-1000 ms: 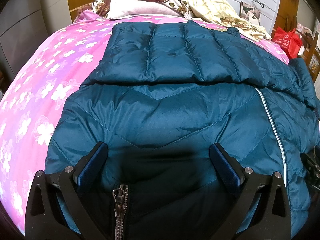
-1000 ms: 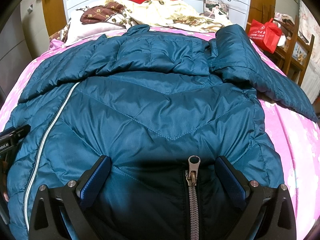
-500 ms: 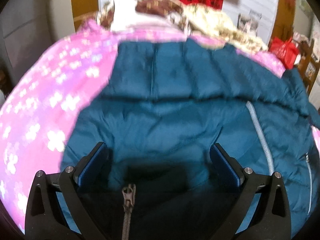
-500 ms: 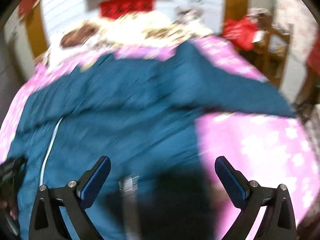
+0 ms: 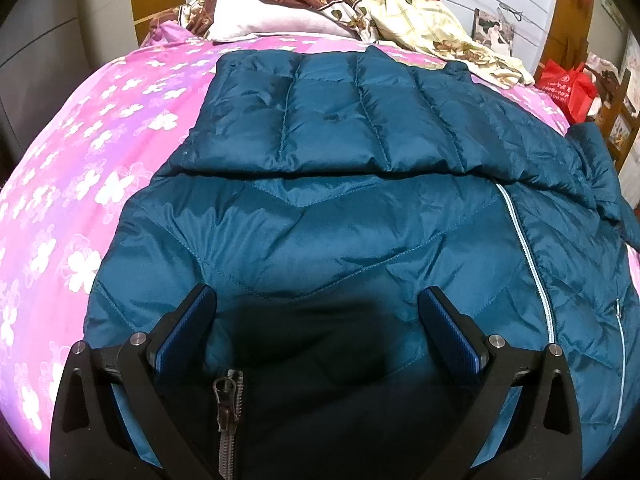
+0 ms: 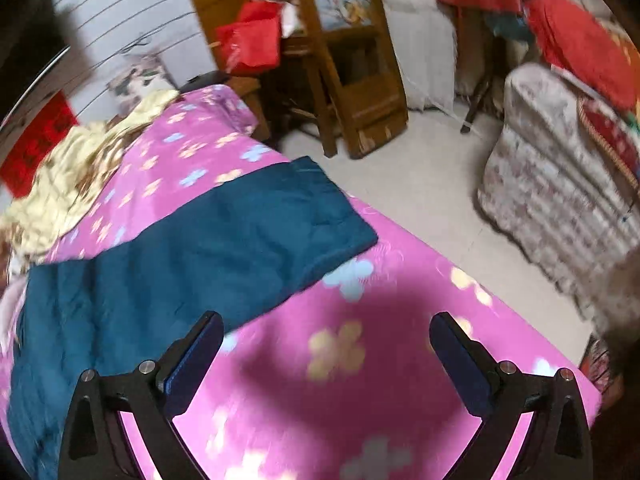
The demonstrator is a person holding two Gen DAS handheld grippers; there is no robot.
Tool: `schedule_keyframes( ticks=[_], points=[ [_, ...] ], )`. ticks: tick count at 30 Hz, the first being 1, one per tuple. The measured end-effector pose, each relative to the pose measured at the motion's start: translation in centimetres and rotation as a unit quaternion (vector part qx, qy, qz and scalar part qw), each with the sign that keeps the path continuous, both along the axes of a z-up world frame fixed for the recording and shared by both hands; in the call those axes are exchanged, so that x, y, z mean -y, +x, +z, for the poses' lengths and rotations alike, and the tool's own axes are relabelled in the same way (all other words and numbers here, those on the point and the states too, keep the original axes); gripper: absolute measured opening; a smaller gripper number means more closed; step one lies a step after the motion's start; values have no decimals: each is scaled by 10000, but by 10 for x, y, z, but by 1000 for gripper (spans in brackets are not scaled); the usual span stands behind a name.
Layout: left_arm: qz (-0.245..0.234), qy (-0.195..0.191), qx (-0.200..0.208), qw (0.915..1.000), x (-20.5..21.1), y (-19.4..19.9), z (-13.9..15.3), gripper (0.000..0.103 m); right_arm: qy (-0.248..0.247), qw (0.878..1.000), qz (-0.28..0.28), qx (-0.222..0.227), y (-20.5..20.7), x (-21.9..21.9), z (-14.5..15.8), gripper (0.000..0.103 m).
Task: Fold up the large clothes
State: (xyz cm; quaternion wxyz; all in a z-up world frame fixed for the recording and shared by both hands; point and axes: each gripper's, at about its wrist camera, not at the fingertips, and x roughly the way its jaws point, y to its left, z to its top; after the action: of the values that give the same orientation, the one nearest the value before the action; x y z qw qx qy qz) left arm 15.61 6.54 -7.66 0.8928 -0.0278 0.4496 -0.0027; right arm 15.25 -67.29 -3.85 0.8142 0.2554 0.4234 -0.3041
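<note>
We find the teal quilted down jacket (image 5: 340, 240) spread on the pink floral bed cover (image 5: 80, 160). One sleeve is folded across; the other sleeve (image 6: 224, 236) lies outstretched, centre left. Left gripper (image 5: 316, 320) and right gripper (image 6: 326, 340) are both released, empty.

Home bedroom (floral bed (image 5: 100, 128), pillows (image 5: 256, 20))
</note>
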Motion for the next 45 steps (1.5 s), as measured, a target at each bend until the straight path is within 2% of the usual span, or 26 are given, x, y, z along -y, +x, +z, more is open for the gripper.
schedule_keyframes(
  ticks=[2, 4, 6, 9, 10, 13, 15, 17, 19, 20, 24, 27, 30, 33, 35, 38, 42, 45],
  points=[
    [8, 63, -23, 10000, 2, 3, -1, 103, 220, 9998, -17, 2, 9, 12, -11, 103],
    [12, 83, -37, 10000, 3, 5, -2, 103, 224, 9997, -21, -36, 22, 15, -19, 103],
    [19, 63, -47, 10000, 2, 5, -2, 103, -4, 10000, -56, -61, 32, 17, -20, 103],
    [27, 67, -69, 9999, 0, 9, -2, 103, -547, 9965, 162, -606, 57, 12, -28, 103],
    [32, 73, -73, 9999, 1, 9, -3, 103, -653, 9952, 286, -665, 61, 10, -29, 103],
    [37, 87, -86, 9999, 2, 11, -3, 103, -770, 9946, 449, -524, 63, 7, -29, 103],
    [37, 88, -85, 9999, 2, 11, -3, 103, -914, 9925, 749, -312, 62, -3, -23, 83],
    [34, 86, -82, 9999, 2, 11, -3, 103, -1011, 9891, 1041, -252, 65, -17, -20, 31],
    [33, 89, -85, 9999, 2, 11, -3, 103, -1187, 9866, 1091, -268, 64, -29, -14, 19],
    [34, 93, -86, 9999, 2, 11, -3, 103, -1284, 9855, 1094, -167, 61, -34, -7, 15],
    [42, 112, -94, 9999, 2, 12, -4, 103, -1751, 9778, 1129, 199, 47, -63, 28, 14],
    [53, 129, -97, 9999, 2, 11, -4, 103, -2274, 9633, 1385, 334, 40, -101, 64, 13],
    [63, 118, -95, 9999, 1, 11, -4, 103, -2667, 9439, 1842, 637, 35, -163, 102, 13],
    [101, 106, -74, 9999, 0, 9, -3, 103, -2663, 9297, 2341, 998, 41, -235, 124, 12],
    [157, 171, -71, 9997, -1, 7, -1, 103, -2632, 9202, 2645, 1184, 45, -286, 128, 12],
    [270, 311, 47, 9991, -5, 2, 7, 103, -2404, 9073, 3178, 1340, 57, -364, 118, 13],
    [436, 199, 52, 9988, -16, 3, 13, 103, -1933, 8863, 4006, 1287, 77, -474, 76, 12],
    [547, 144, 36, 9984, -21, 4, 14, 103, -1684, 8764, 4331, 1262, 86, -525, 43, 13]
  ],
)
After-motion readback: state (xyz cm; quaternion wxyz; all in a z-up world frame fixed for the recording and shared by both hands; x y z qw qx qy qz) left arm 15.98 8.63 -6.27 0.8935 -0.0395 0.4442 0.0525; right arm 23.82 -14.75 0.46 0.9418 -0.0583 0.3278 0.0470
